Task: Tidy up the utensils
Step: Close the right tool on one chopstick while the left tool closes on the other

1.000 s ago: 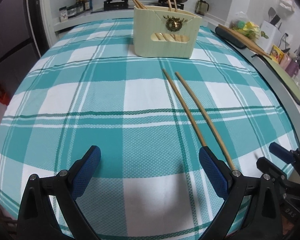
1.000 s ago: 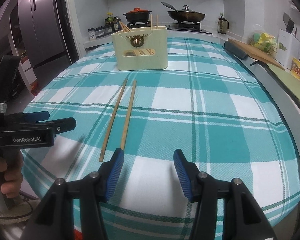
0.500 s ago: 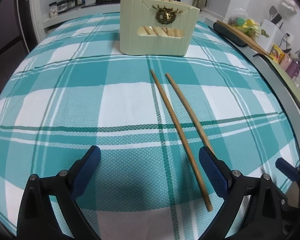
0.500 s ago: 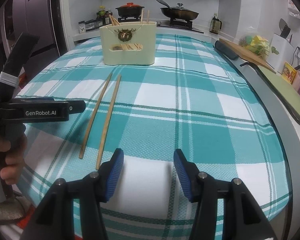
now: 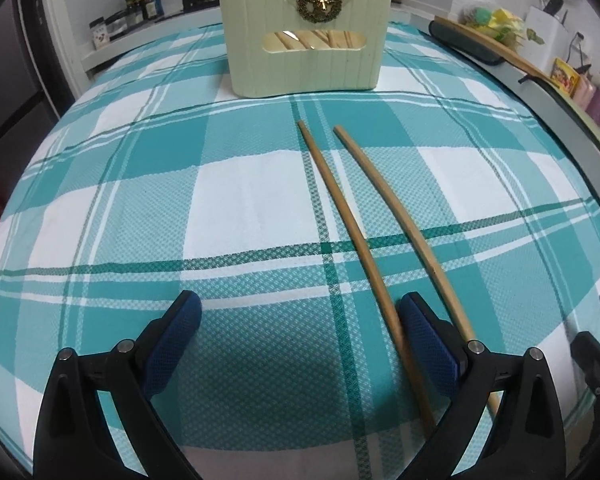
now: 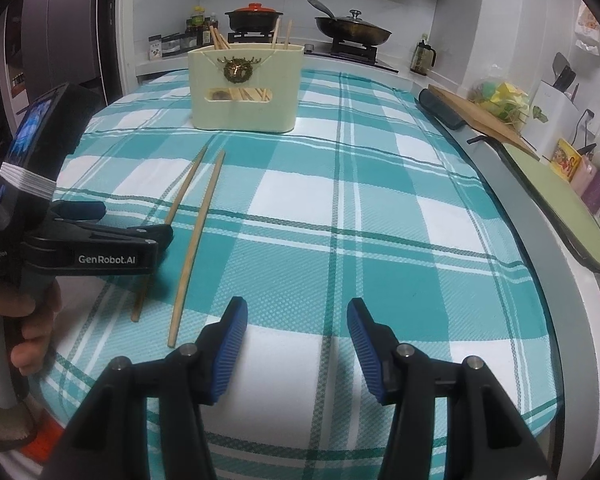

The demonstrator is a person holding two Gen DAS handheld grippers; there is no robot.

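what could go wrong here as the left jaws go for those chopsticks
1. The left gripper stands open with one chopstick just inside its right jaw and the other chopstick outside, so closing may catch one and knock the other away.
2. Both lie loose on the tablecloth with their near ends close to the table edge; a nudge could roll one off.

text 1: "GenRobot.AI" on the side of my left gripper (image 6: 112,236), seen left of my right-hand tool | text 2: "Data Acquisition System" on its body, further left | nothing else readable
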